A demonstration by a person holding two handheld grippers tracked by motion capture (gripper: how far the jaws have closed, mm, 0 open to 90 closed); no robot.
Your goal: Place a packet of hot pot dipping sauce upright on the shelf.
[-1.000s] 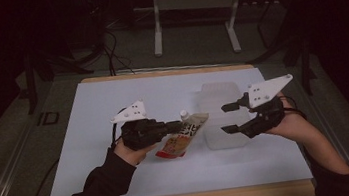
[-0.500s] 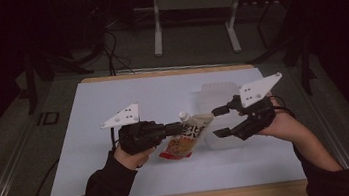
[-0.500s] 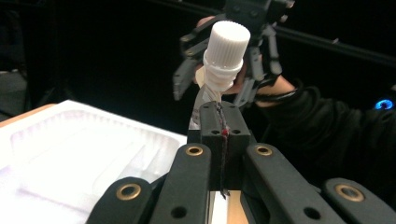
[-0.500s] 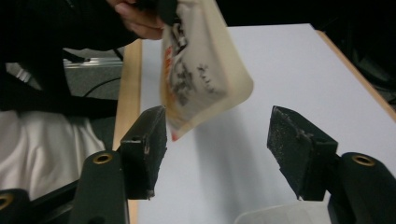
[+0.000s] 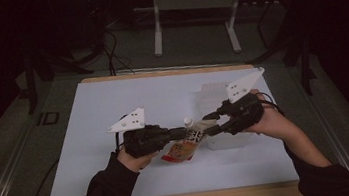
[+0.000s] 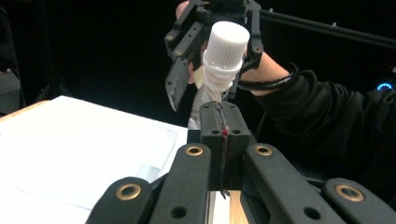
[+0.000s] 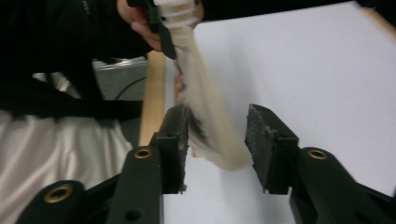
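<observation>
A spouted pouch (image 5: 187,144) with a white cap (image 6: 227,40) is held above the white bench (image 5: 113,105), clamped edge-on in the closed left tool (image 6: 220,122). The right tool (image 7: 217,140) is spread wide, its jaws set either side of the pouch's body.
</observation>
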